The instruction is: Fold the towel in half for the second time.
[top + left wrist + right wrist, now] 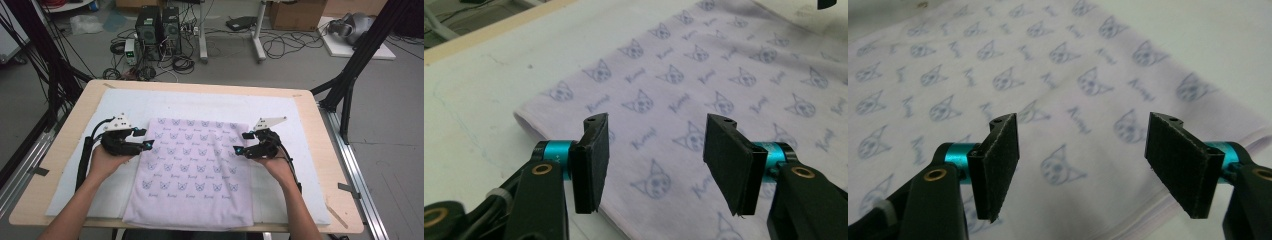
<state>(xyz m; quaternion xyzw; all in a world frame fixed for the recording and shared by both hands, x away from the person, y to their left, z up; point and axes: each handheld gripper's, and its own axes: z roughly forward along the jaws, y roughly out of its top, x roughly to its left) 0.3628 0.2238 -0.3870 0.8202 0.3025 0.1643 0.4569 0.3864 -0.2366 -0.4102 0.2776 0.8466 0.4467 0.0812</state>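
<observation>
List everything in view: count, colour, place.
cloth: one, pale lilac with cat-face print, folded flat, centre of the table
mat: one, white, under the cloth, covers most of the table
table: one, light wood, middle of the high view
computer towers: two, black, on the floor beyond the table
cardboard box: one, brown, floor at far right
cables: many, black, across the floor
left gripper: one, black, open, at the cloth's left edge
right gripper: one, black, open, at the cloth's right edge
</observation>
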